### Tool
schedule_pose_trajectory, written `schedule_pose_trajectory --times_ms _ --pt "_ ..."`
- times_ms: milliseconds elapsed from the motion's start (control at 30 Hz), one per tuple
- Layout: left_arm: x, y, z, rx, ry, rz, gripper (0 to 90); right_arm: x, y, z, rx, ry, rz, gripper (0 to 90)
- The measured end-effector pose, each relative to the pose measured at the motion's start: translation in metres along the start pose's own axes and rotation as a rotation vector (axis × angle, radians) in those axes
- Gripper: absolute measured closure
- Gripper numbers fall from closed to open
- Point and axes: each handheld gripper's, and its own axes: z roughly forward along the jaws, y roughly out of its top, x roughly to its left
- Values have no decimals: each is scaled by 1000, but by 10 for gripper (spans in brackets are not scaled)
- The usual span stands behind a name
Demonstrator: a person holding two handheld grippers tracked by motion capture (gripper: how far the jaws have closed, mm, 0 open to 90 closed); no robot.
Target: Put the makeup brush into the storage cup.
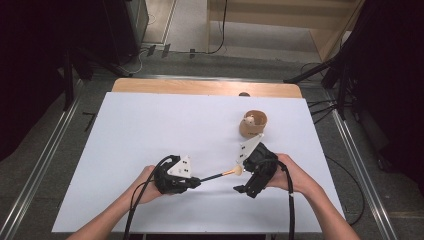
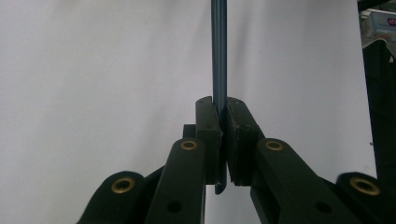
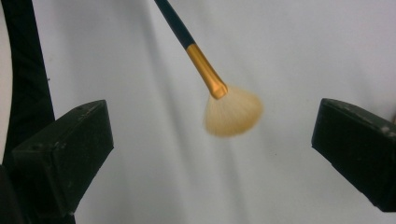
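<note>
Left gripper (image 2: 222, 140): jaws clamped on the dark handle of the brush (image 3: 212, 86). Right gripper (image 3: 212, 149): jaws wide apart, bristles between them untouched; the gold ferrule is visible here. High view: both hands low over the table (image 1: 150, 130), cup (image 1: 253, 124) beyond.

**Two black hand-held grippers, bare forearms**

Both forearms are bare, no sleeves in view. The left gripper (image 1: 196, 183) and right gripper (image 1: 239, 189) are matte black, each topped by a grey three-cornered plate with dark dots. A black cable trails from each. Brass-ringed pivots stud the left gripper's linkage; the right gripper's pads are blocky.
</note>
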Motion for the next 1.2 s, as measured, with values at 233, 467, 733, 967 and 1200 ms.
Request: schedule_pose_trajectory --times_ms 233,467,733,967,1200 --pt "1 -4 -2 -24 1 -20 861 3 -20 -5 -122 -47 59 0" --pt "1 -7 -5 -49 11 -42 861 10 -39 4 -150 -77 130 0" --pt "2 -9 -7 -85 32 -68 861 13 -55 12 -188 -85 192 0" --pt "2 -8 -5 -123 46 -82 861 14 -57 15 -203 -85 220 0" --pt "-2 -7 0 -160 59 -106 861 16 -58 18 -208 -96 227 0"
